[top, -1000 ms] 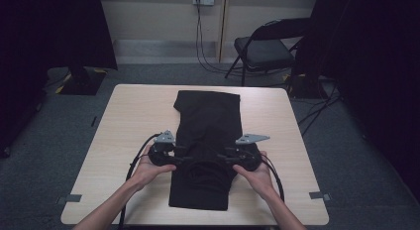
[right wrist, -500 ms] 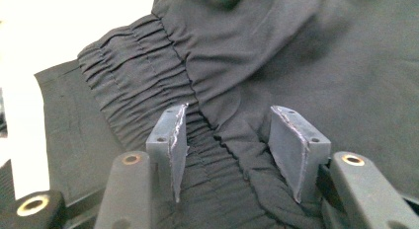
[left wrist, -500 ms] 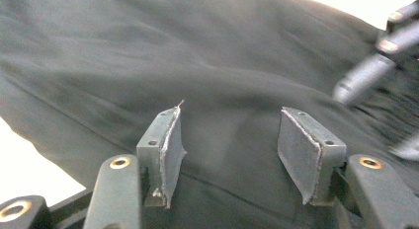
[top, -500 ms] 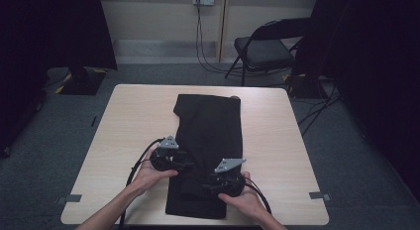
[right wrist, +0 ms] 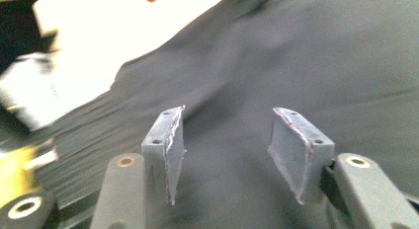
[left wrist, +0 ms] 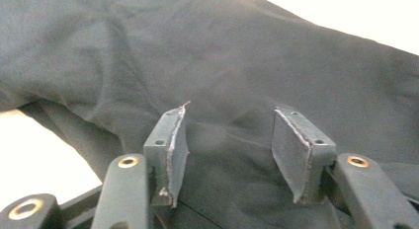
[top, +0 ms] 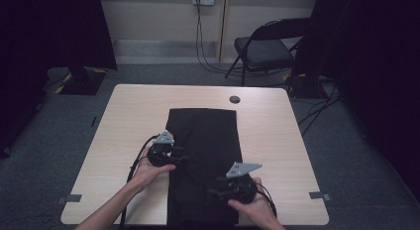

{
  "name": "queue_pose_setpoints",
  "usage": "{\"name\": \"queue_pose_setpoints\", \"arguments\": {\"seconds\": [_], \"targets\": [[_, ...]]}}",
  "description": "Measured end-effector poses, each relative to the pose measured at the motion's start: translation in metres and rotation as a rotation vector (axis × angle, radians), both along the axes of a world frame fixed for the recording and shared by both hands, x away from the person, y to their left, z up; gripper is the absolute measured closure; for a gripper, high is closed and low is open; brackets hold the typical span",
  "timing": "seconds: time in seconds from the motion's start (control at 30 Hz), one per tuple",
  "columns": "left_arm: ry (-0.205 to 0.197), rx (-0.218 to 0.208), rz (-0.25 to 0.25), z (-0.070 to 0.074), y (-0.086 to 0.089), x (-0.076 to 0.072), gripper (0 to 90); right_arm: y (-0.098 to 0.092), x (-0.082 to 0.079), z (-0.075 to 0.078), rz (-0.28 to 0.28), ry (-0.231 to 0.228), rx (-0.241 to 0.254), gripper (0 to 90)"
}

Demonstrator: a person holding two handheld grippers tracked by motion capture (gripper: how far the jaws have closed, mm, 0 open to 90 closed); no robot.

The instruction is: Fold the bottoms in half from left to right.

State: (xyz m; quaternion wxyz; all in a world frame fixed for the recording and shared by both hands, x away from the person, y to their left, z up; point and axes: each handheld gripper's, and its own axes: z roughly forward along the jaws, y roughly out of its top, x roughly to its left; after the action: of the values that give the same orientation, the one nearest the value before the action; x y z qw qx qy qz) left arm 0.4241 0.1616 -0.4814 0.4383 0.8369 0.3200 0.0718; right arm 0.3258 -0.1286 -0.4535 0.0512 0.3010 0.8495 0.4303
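Black trousers (top: 204, 160) laid lengthwise down the middle of the light wooden table (top: 124, 121), folded into a long dark strip, far end just short of the round cable hole (top: 235, 99), near end hanging at the table's near edge; left gripper (top: 184, 157) parked at the strip's left edge about halfway along, barely shifted from a second ago; jaws apart with only loose cloth between the pads (left wrist: 177, 150), nothing clamped, and just closing a little toward it; right gripper (top: 213, 192) now drawn back and inward from the strip's right edge a second ago, sitting low over the near part of the trousers, close to the near table edge; jaws apart too, just opening wider, dark fabric beneath and between them in the right gripper view (right wrist: 225, 155), no pinch visible; view blurred, so fine contact hard to judge. Probably means a regrip: right side lining up on the near hem, left side about to pinch the edge; likely preparing another fold or a smoothing pull; no fold begun yet.
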Motion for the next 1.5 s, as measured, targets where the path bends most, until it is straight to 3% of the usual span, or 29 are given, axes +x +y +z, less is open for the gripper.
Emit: {"name": "queue_pose_setpoints", "arguments": {"seconds": [0.13,0.17,0.23,0.33,0.4,0.57,0.7,0.77,0.8,0.93,1.03,1.2,1.27,1.33,1.37,1.5], "targets": [[0.002,0.026,0.009,-0.007,-0.001,0.006,48.8,-0.002,0.049,0.001,-0.122,-0.056,-0.032,46.0],[0.005,0.02,0.012,-0.008,-0.002,0.006,48.7,-0.002,0.062,-0.001,-0.143,-0.05,-0.032,45.9],[-0.001,0.036,0.014,-0.01,-0.002,0.007,48.3,0.004,0.083,-0.008,-0.171,-0.071,-0.069,51.4],[-0.008,0.063,0.001,-0.013,-0.005,0.007,45.8,0.012,0.104,-0.024,-0.2,-0.044,-0.079,51.2],[-0.009,0.068,-0.002,-0.013,-0.007,0.005,44.7,0.016,0.108,-0.035,-0.204,-0.015,-0.096,49.6],[0.019,0.061,-0.02,-0.012,-0.005,0.001,45.6,0.018,0.096,-0.036,-0.16,-0.025,-0.152,49.1],[0.023,0.078,-0.051,-0.011,-0.005,-0.014,45.8,0.016,0.079,-0.037,-0.131,-0.045,-0.162,49.0],[0.048,0.091,-0.054,-0.007,-0.004,-0.021,49.7,0.015,0.071,-0.037,-0.108,-0.041,-0.158,48.9],[0.063,0.071,-0.067,-0.004,-0.002,-0.022,50.9,0.014,0.067,-0.037,-0.102,-0.039,-0.154,48.9],[0.024,0.012,-0.021,0.008,0.001,-0.021,48.7,0.015,0.05,-0.037,-0.07,-0.036,-0.147,48.8],[0.006,0.006,0.011,0.011,0.005,-0.013,47.1,0.017,0.039,-0.037,-0.039,-0.031,-0.137,48.7],[0.01,0.05,0.045,0.002,0.009,-0.004,47.4,0.02,0.023,-0.037,0.001,-0.023,-0.134,48.7],[0.04,0.066,0.03,-0.003,0.008,-0.004,47.4,0.019,0.015,-0.037,0.01,-0.013,-0.127,48.7],[0.036,0.08,0.013,-0.005,0.006,-0.006,48.1,0.019,0.01,-0.036,0.018,-0.011,-0.132,48.7],[0.043,0.111,-0.007,-0.008,0.004,-0.011,48.3,0.019,0.008,-0.036,0.019,-0.014,-0.135,48.7],[0.034,0.137,-0.038,-0.006,0.0,-0.024,48.1,0.018,-0.005,-0.034,0.031,-0.01,-0.15,48.7]]}}
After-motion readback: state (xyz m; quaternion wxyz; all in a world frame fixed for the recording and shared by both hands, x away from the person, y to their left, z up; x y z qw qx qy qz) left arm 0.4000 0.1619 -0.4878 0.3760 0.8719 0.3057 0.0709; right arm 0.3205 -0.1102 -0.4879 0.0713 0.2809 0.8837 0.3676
